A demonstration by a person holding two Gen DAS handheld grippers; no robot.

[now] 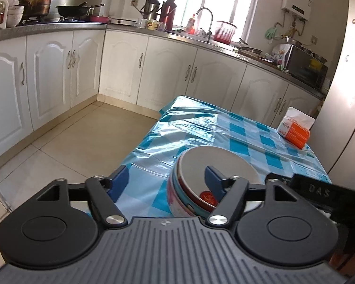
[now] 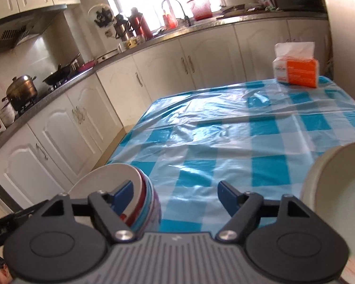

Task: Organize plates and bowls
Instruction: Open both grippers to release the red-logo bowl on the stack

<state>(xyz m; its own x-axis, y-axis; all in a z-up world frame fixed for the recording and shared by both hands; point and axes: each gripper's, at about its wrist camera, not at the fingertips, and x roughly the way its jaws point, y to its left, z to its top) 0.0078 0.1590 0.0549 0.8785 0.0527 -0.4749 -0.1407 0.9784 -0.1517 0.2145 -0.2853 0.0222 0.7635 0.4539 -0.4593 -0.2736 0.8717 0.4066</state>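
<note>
The left gripper [image 1: 166,176] is spread open astride the rim of the stacked bowls [image 1: 196,196], one blue finger [image 1: 214,179] inside the top bowl, which holds nothing. The right gripper [image 2: 175,193] hangs open just beside the stack, gripping nothing, with a white bowl [image 2: 338,189] near its right, on the checked tablecloth [image 2: 224,142]; a tissue box [image 2: 295,69] sits far back

My stack of bowls [image 1: 196,189] sits at the near edge of the blue-checked table [image 1: 236,127] — nested, rims up, pale grey inside with red, blue and pink bands outside and a red mark low inside. A white bowl [image 2: 338,189] stands to its right — cream-walled, upright, partly out of frame.
</note>
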